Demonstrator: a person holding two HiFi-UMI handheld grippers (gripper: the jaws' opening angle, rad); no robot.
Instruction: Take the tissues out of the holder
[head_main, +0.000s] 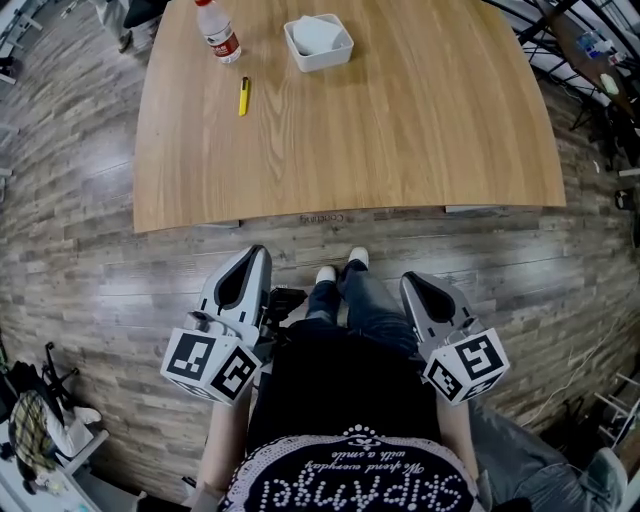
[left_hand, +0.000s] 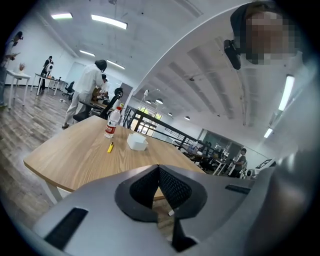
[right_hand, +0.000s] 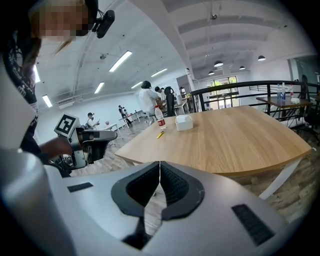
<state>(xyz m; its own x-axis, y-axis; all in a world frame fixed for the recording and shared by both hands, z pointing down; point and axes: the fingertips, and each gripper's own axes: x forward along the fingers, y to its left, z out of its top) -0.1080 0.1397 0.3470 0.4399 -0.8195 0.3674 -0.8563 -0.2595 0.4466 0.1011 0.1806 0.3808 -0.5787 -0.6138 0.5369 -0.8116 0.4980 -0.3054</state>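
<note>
Both claws are held low in front of the person's body, well apart from the worktop (head_main: 400, 130), and no part of the task is yet in hand. The left claw (head_main: 256, 252) is seen with its jaws pressed together and nothing between them, and the right claw (head_main: 410, 280) is likewise closed tight and empty. The tissues (head_main: 318, 34) are found in the white holder (head_main: 324, 60) at the far side of the worktop, near a bottle (head_main: 218, 32) and a yellow stick-shaped thing (head_main: 243, 96), with bare wood all around. The step in hand is judged to be the approach, so the worktop should be closed on first, since the holder is likely out of reach from where the floor (head_main: 100, 270) is stood on. One claw would best be opened before it is brought down over the tissues, and only the top sheets should be pinched near their middle. The holder looks light and may be lifted along with the paper, so it could be steadied at its rim by the other claw while the tissues are drawn straight up.
</note>
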